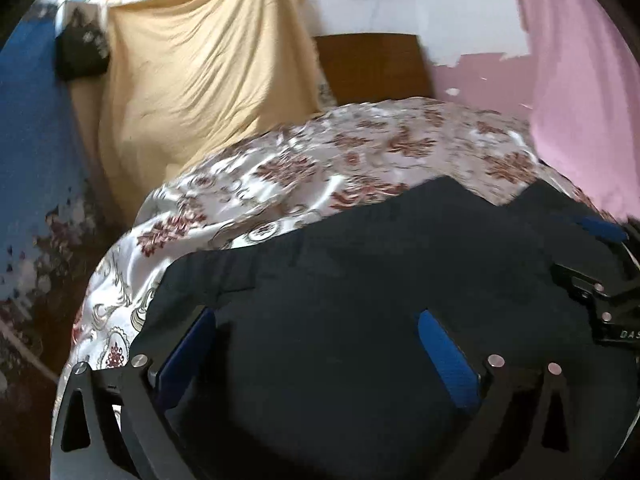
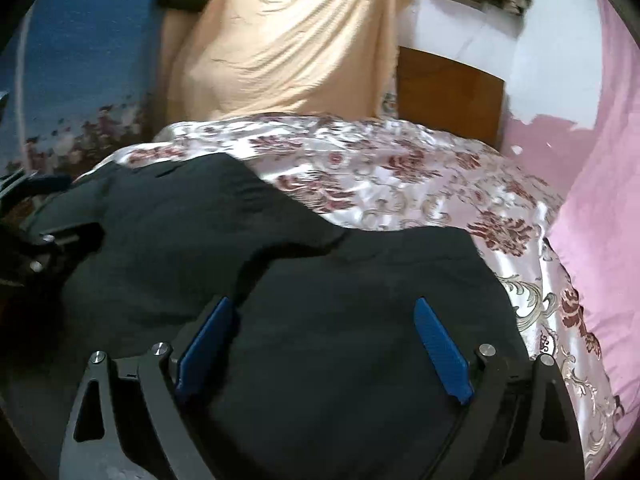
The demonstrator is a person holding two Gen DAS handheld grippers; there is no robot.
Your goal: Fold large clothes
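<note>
A black garment lies partly folded on the near edge of a floral bedspread, both the left gripper and right gripper spread wide above it, pinching nothing, so further folds probably remain

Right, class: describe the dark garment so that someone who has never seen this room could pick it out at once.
Find the bed with the shiny cover patterned in dark red flowers. On its near side lies the black garment, spread flat. It is the only plain black cloth there; the peach sheet hangs behind the bed and the pink cloth hangs beside it.
</note>
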